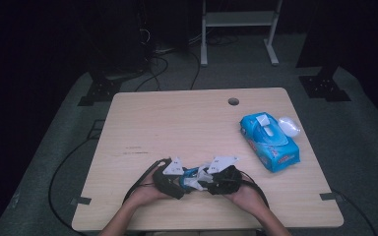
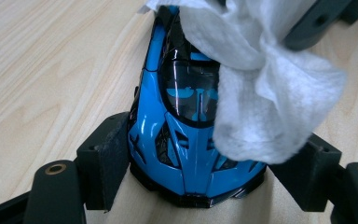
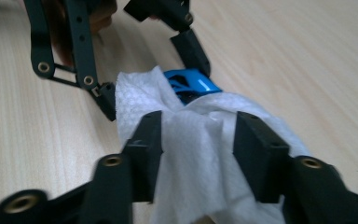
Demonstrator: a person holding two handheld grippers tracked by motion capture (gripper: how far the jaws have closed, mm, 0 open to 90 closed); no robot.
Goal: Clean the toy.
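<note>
— What's sitting between the two grippers there?

— A blue toy car [image 2: 177,140], resting on the wooden table [image 1: 177,123] near the person's edge. Its nose is pointing at the left gripper [image 2: 198,161], whose jaws are pressing on both flanks of the car, one on each side of the front end, so that gripper is clamping it.

— And the white stuff?

— A white wipe [image 3: 191,154], lying draped over the car's roof and rear. It's covering the far half of the windscreen in the left gripper view. The right gripper [image 3: 198,144] is coming in from the opposite end; its jaws are standing apart on either side of the wipe. Whether the pads are actually pinching the wipe, I can't tell from here.

— Anything else on the table?

— A blue wipes pack [image 1: 269,141] is lying well apart to the right, with its lid flipped up. The person's hands are resting near the table's front edge, holding both grippers close together.
</note>
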